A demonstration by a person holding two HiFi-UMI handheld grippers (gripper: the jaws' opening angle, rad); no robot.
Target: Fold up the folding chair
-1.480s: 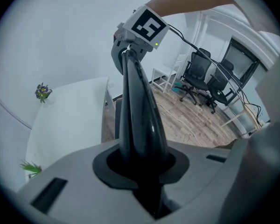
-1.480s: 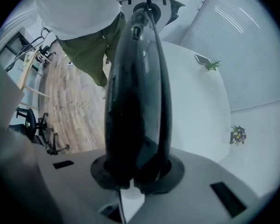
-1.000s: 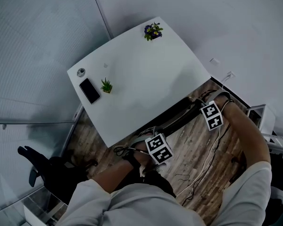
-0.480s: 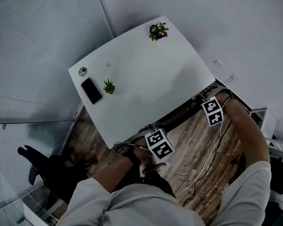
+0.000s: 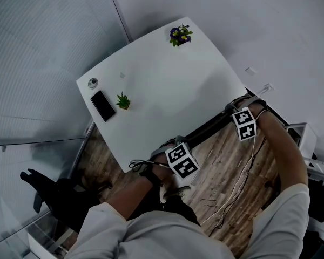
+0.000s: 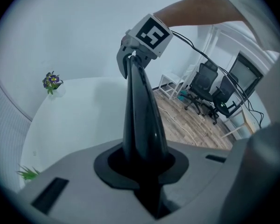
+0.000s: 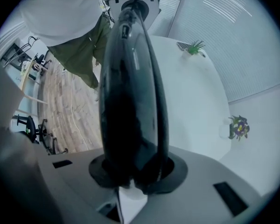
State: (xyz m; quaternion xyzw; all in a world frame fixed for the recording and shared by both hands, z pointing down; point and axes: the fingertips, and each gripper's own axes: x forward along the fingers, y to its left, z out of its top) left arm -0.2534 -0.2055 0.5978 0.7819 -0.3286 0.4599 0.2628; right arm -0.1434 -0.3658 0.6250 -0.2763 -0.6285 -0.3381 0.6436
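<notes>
Jaws of the left gripper (image 5: 171, 145) are pinched narrow on the chair (image 5: 208, 128), on its glossy black top edge. The right gripper (image 5: 235, 111), at the far end, has just been loosening, with the edge between its jaws. Table (image 5: 162, 85) just beyond. Seems stiff, slick, lightish, so grab both ends.

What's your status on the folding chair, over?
Left gripper shut on the folding chair by its black rail. Right gripper on the same rail, jaws have just been opening, rail between them. White table close alongside; cables on the floor.
</notes>
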